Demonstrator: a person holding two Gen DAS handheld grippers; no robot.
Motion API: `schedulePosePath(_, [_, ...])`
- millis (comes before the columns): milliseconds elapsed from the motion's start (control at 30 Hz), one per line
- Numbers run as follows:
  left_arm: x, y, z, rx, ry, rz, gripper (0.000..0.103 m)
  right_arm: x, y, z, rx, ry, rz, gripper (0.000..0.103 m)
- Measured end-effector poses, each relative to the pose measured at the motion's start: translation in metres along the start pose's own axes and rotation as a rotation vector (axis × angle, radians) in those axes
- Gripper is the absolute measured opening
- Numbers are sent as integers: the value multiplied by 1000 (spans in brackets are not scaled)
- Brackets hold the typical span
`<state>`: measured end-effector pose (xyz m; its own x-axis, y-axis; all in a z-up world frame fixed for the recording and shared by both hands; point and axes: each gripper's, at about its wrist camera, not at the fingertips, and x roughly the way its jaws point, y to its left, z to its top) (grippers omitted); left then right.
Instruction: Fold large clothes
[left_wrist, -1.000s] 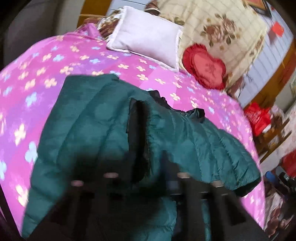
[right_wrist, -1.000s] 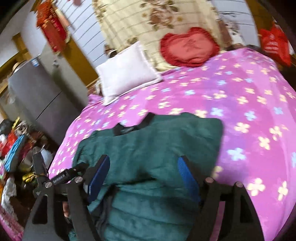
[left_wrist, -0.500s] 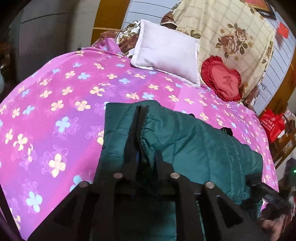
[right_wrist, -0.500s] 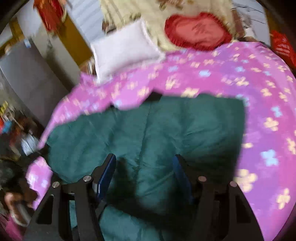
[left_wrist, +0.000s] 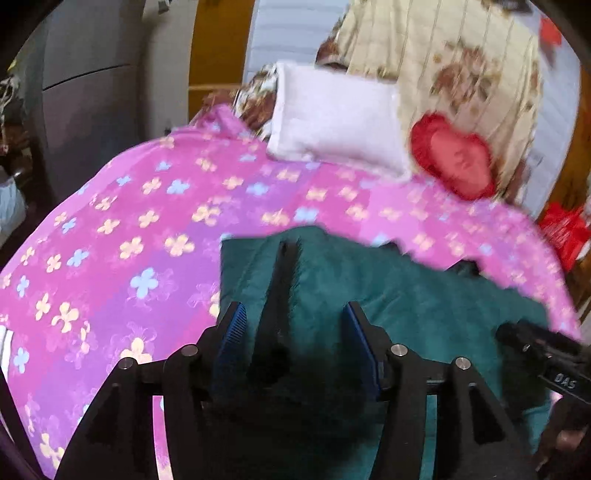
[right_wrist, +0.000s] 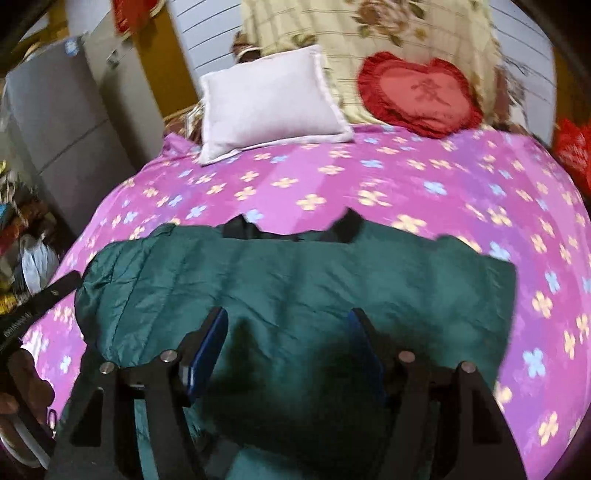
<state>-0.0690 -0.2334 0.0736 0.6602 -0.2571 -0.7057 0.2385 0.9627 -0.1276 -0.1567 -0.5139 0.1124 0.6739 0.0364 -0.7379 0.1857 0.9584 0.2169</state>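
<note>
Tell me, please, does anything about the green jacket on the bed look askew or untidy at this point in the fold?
Slightly. The green jacket lies folded on the pink bedspread, but its black collar pokes out unevenly along the far edge, and its left end bulges in a rounded lump while the right end lies flatter. Nothing looks damaged.

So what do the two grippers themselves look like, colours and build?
Both are alike. The left gripper has a black frame of angular, triangulated struts with round silver bolt heads, and its jaws carry ribbed blue pads. The right gripper has the same black struts, silver bolts and blue pads. No cables show, and white lettering on the black bodies is too blurred to read.
</note>
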Motion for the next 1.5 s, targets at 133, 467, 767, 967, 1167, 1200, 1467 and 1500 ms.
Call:
schedulePosePath(133, [24,6,-8,-16,56,-8,37,38,24,-6,-62,33,-60,73])
schedulePosePath(467, [28,0,-12,16,51,22,37,11,29,-15,-68,17,-69,75])
schedulePosePath(767, [30,-6,-18,63,40,49,42,22,40,-48,-132,66,-103,79])
schedulePosePath(967, [12,0,-10,13,21,0,42,-22,18,-39,-70,12,-72,79])
schedulePosePath(1167, [1,-14,-7,70,-11,-18,42,-37,-36,-32,48,-22,-175,81])
schedulePosePath(1200, [5,-17,-9,84,2,-13,42,-35,-43,-32,68,-19,-183,81])
schedulePosePath(1467, [20,-22,-21,111,37,5,42,5,-57,-40,43,48,-245,84])
schedulePosePath(1500, [20,-22,-21,111,36,5,42,1,-57,-39,45,50,-240,84])
